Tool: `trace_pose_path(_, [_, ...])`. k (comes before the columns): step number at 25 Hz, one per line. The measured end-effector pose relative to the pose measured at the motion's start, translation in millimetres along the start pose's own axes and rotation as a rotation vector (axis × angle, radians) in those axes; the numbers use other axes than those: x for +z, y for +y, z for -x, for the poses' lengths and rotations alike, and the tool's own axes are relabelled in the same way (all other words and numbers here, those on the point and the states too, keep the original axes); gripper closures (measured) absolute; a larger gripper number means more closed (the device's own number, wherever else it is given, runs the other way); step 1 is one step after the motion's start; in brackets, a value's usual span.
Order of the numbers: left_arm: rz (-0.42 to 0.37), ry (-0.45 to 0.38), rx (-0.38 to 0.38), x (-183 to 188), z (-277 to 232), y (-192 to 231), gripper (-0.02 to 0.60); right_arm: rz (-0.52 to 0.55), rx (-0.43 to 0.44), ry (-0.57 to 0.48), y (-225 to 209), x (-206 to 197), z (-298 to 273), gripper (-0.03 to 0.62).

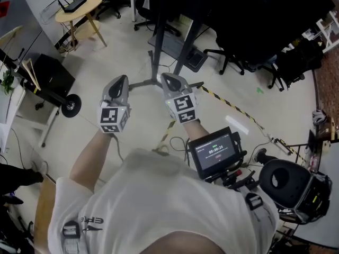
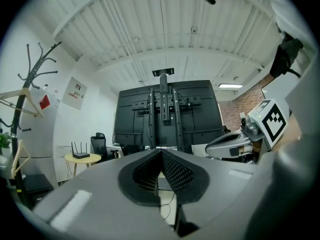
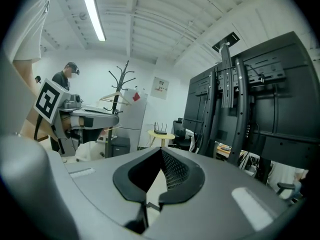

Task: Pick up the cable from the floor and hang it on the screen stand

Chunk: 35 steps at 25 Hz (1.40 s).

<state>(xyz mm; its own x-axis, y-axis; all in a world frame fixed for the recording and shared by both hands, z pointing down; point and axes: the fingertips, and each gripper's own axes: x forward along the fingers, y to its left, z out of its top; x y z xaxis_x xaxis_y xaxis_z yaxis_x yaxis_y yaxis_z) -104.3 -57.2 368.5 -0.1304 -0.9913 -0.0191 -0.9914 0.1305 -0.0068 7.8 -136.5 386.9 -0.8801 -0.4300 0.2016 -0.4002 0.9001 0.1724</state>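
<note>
Looming ahead of me, the black screen stand [image 1: 157,46] rises from the pale floor [image 1: 127,52], where the thin yellow-and-black striped cable [image 1: 229,105] stretches past its base. My left gripper [image 1: 121,81] and right gripper [image 1: 167,79] hover above, jaws closed, empty.

L gripper [image 2: 161,152] + R gripper [image 3: 161,150]: shells matt grey plastic, smooth; pads [image 2: 176,172] black, rubbery-looking w/ fine cross-hatch grip texture. Marker cube [image 1: 113,119]: matt, printed b/w squares. Floor [image 1: 238,97]: smooth hard surface, semi-gloss, light glare on it. Screen stand [image 1: 157,41]: black metal, satin finish. Round table [image 1: 94,1]: pale wood top, matt. Shirt [image 1: 159,194]: white cloth, soft, creased. Small monitor [image 1: 214,151]: glossy screen, black plastic casing
</note>
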Motion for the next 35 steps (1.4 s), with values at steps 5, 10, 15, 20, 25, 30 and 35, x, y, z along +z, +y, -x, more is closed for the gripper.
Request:
trace_pose_path(5, [0.022,0.008,0.021,-10,-4,10,0.58,-0.001,-0.026,0.012,-9,-7,1,0.582])
trace_pose_path(10, [0.029,0.001,0.029,-10,-11,17,0.58,-0.001,-0.049,0.002,-19,-1,0,0.582])
trace_pose_path(15, [0.044,-0.007,0.035,-11,-13,21,0.58,-0.002,-0.064,0.006,-24,-6,0,0.582])
trace_pose_path(20, [0.047,-0.017,0.037,-14,-15,19,0.58,-0.003,-0.06,0.009,-25,-10,-1,0.583])
trace_pose_path(25, [0.05,-0.021,0.04,-16,-14,16,0.58,0.002,-0.052,0.012,-24,-13,-1,0.583])
trace_pose_path(30, [0.051,-0.021,0.047,-19,-12,15,0.58,0.0,-0.048,0.009,-23,-15,-1,0.583])
trace_pose_path(35, [0.051,-0.025,0.058,-20,-10,15,0.579,0.005,-0.043,-0.009,-24,-13,-3,0.583])
